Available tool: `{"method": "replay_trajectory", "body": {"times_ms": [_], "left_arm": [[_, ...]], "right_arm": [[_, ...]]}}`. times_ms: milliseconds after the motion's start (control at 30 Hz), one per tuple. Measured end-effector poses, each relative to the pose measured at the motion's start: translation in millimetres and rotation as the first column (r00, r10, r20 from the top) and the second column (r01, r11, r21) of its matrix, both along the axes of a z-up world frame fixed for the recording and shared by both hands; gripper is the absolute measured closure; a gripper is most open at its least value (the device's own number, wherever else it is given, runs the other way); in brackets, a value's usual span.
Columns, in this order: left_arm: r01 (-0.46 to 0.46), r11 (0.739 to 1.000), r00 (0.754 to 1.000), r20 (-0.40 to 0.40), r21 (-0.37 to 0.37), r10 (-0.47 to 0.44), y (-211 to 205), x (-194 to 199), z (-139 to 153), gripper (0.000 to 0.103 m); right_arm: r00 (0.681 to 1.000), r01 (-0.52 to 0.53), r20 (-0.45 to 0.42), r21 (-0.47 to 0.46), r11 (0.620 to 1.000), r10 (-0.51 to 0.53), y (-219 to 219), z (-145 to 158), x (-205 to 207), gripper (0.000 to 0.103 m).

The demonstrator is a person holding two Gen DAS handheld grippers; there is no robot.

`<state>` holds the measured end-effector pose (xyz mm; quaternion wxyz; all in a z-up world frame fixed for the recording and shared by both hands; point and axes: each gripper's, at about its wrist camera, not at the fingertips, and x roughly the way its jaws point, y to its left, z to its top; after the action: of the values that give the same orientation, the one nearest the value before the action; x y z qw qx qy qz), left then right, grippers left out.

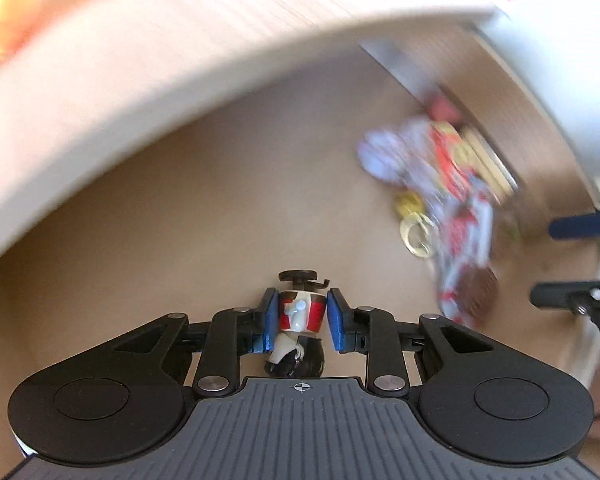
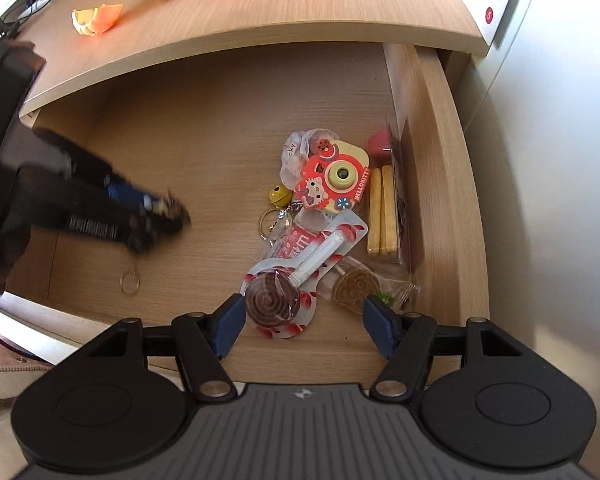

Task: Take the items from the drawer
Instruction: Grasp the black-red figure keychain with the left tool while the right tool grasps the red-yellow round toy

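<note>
1. The drawer (image 2: 228, 128) stands pulled wide open under the desk (image 2: 284, 12); its wooden floor is bare on the left half, while the items crowd the right side against the wall.
2. That heap holds a toy camera (image 2: 334, 178), a packet of biscuit sticks (image 2: 382, 210), a wrapped chocolate lollipop (image 2: 274, 302), a yellow bell (image 2: 280, 196); a loose key ring (image 2: 130, 282) lies well apart, down at the left.
3. Right gripper (image 2: 304, 326) hangs above the lollipop, jaws spread wide on either side of it, gripping nothing; best to sink straight down so both pads meet the round sweet, not the loose wrapper.
4. Left gripper (image 1: 302, 320) is down in the bare half with its blue pads narrowed around a small figurine (image 1: 302, 314) in red and white; the left pad looks to be touching, the right shows a sliver of gap, so I cannot call the grip firm.
5. My advice: squeeze on the body, not the black head (image 1: 298, 362); lift slowly and clear the desk edge; its little black base (image 1: 302, 277) sticks out past the tips and could snag.
</note>
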<state>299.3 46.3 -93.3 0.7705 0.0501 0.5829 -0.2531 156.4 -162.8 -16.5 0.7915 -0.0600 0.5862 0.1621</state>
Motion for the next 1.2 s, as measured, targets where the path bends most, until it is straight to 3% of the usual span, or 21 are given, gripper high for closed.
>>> {"method": "replay_trajectory", "body": {"times_ms": [100,233,367,600,667,700,900,1033,1200], "left_arm": [[0.010,1.000,1.000,-0.005,-0.022,-0.010,7,0,4,0.074],[0.029,0.999,0.999,0.029,0.041,-0.030,-1,-12,6,0.073],[0.034,0.998,0.999,-0.001,0.045,-0.034,3,-19,0,0.072],[0.038,0.998,0.999,0.022,0.050,-0.039,5,-25,2,0.072],[0.033,0.998,0.999,0.021,0.059,-0.034,3,-24,4,0.072],[0.027,0.998,0.999,0.020,0.060,-0.029,3,-24,4,0.072],[-0.015,0.999,1.000,0.006,0.044,0.014,-3,-23,-1,0.072],[-0.047,0.998,0.999,-0.006,0.032,0.048,-5,-22,-4,0.072],[-0.030,0.999,1.000,0.006,0.026,0.030,-11,-31,3,0.073]], "right_arm": [[0.992,-0.040,0.115,-0.049,0.998,0.046,15,11,3,0.038],[0.953,-0.129,0.249,-0.187,0.974,0.174,40,10,19,0.038],[0.948,-0.174,0.216,-0.264,0.949,0.234,58,-6,47,0.038],[0.927,-0.280,0.132,-0.380,0.882,0.351,81,-42,66,0.040],[0.921,-0.295,0.123,-0.403,0.867,0.370,86,-47,67,0.055],[0.917,-0.301,0.123,-0.411,0.860,0.380,88,-47,66,0.055],[0.920,-0.276,0.164,-0.371,0.887,0.355,87,-26,60,0.056],[0.944,-0.239,0.168,-0.240,0.941,0.283,77,0,55,0.056],[0.957,-0.181,0.210,-0.113,0.977,0.202,60,35,46,0.056]]}}
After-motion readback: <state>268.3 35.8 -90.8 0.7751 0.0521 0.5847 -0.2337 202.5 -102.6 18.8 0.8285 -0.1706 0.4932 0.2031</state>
